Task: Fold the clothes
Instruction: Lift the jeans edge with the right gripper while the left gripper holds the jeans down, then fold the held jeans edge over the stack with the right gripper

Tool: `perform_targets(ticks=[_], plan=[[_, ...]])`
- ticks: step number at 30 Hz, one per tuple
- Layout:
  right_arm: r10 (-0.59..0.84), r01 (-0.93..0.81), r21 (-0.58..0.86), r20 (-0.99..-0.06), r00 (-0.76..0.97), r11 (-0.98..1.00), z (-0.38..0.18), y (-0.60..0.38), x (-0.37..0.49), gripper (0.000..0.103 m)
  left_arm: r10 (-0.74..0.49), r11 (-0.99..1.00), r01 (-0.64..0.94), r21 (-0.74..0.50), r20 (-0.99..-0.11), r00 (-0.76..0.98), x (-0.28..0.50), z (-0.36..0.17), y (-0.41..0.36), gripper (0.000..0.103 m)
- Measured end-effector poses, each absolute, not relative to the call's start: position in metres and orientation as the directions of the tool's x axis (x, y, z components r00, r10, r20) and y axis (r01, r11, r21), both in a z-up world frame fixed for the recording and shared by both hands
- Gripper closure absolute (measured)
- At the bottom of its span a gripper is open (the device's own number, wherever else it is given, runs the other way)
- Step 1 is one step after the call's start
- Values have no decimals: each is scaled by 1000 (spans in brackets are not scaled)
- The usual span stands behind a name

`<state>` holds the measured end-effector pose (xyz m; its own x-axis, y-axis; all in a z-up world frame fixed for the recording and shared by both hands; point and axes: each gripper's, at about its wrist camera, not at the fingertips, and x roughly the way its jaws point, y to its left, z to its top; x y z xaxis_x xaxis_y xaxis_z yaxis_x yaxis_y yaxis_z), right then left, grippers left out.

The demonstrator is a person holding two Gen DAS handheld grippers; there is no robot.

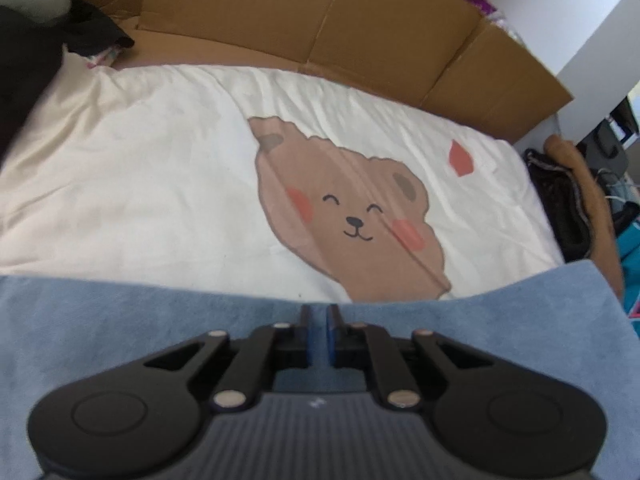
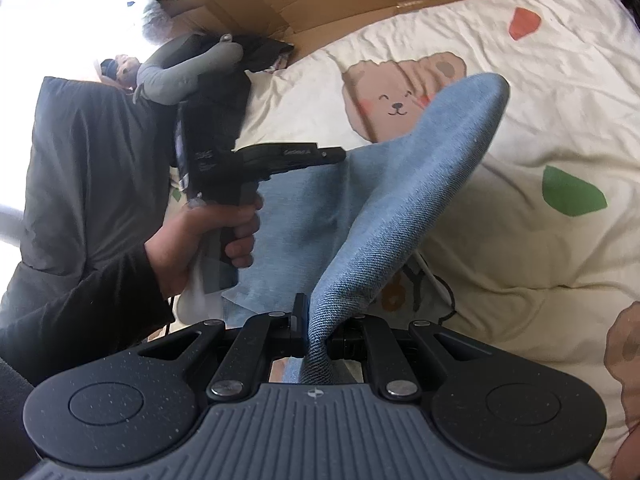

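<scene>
Pinching blue denim garment [image 2: 400, 208]: right gripper [image 2: 316, 332] jaws; left gripper [image 1: 319, 336] jaws slightly parted above it.

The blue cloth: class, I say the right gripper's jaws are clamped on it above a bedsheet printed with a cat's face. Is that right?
Not quite. The print is a bear's face, not a cat's. The right wrist view shows the right gripper clamped on the blue cloth above the bedsheet.

blue garment [image 1: 120, 320] cut off at edges, dark clutter [image 1: 560, 200] blurred (unidentifiable)
</scene>
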<state>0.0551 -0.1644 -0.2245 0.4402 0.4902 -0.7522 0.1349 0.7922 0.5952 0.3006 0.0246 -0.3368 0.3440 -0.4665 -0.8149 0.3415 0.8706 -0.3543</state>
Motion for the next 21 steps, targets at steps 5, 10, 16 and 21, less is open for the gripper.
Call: perform_targets(ticks=[5, 10, 16, 21], plan=[[467, 101, 554, -774, 427, 826, -208, -147, 66, 97, -448, 886, 309, -346, -808, 381, 280, -320, 65, 70], [432, 42, 485, -812, 391, 874, -186, -123, 83, 97, -405, 914, 227, -336, -800, 443, 255, -305, 117, 46], [404, -42, 417, -842, 357, 908, -163, -88, 103, 97, -333, 941, 135, -309, -786, 520, 223, -287, 168, 34], [385, -99, 374, -858, 339, 922, -150, -58, 123, 96, -295, 947, 71, -313, -761, 578, 207, -276, 203, 32]])
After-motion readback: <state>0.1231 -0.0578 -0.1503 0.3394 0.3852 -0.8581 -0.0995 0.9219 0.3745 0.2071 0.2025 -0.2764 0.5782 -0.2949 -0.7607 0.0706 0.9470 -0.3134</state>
